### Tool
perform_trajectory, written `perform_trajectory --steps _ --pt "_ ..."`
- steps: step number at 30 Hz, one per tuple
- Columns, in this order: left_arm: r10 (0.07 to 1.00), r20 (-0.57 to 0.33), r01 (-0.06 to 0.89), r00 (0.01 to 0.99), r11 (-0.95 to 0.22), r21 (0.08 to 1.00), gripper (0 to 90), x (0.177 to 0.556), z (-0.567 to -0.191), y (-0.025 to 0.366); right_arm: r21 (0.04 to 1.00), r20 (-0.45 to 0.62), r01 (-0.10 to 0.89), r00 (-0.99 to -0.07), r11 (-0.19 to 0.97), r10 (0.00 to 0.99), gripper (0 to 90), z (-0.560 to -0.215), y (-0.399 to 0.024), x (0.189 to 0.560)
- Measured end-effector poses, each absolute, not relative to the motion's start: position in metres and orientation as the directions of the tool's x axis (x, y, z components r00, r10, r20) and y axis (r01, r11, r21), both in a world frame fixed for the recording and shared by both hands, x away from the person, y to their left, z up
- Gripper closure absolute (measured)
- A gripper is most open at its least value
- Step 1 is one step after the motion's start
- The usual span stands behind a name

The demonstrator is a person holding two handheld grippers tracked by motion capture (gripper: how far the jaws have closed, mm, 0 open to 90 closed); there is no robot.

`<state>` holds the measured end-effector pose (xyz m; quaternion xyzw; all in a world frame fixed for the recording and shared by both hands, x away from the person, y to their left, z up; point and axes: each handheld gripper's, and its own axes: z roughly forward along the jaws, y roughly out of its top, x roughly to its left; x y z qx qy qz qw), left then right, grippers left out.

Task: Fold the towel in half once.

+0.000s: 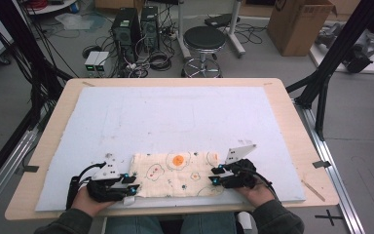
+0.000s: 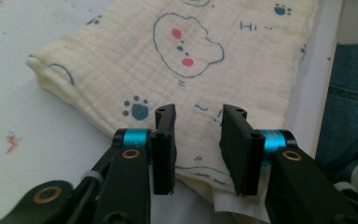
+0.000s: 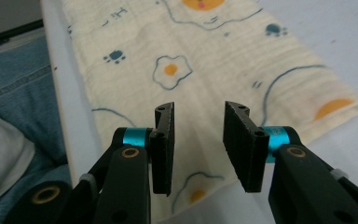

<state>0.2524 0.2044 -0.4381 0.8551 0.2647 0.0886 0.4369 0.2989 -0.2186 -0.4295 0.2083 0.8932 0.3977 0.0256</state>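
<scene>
A wooden table [image 1: 292, 122] carries a pale blue mat [image 1: 175, 117], and near the mat's front edge, close to the person, a folded cream cloth [image 1: 175, 174] printed with eggs and paw marks lies flat as a long strip running left to right. The left gripper [image 1: 130, 187] sits at the cloth's left end and the right gripper [image 1: 216, 176] at its right end, so the cloth stretches between them. In the left gripper view the jaws stand partly spread just over the cloth's [image 2: 186, 60] near corner, with fabric showing in the gap but no pad pressing on it. In the right gripper view the jaws are parted about as far above the cloth's [image 3: 205, 60] other end, again pinching nothing. Both grippers hold nothing.
</scene>
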Motion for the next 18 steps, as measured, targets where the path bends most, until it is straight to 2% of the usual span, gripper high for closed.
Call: perform_trajectory --steps 8,12,15,18 --pt "0.643 -0.074 0.375 0.763 -0.347 0.86 60.0 0.283 -0.425 0.211 0.732 0.004 0.33 -0.877 0.596 0.481 63.2 -0.408 -0.222 0.336" --pt "0.685 -0.041 0.388 0.728 -0.361 0.848 56.6 0.303 -0.429 0.204 0.729 0.003 0.34 -0.869 0.594 0.494 62.9 -0.414 -0.218 0.351" --pt "0.677 -0.043 0.389 0.734 -0.368 0.845 56.3 0.312 -0.432 0.198 0.699 -0.001 0.339 -0.88 0.63 0.475 62.6 -0.422 -0.211 0.357" --pt "0.672 -0.046 0.422 0.739 -0.409 0.809 58.0 0.318 -0.439 0.194 0.67 -0.006 0.339 -0.887 0.66 0.462 70.1 -0.427 -0.208 0.359"
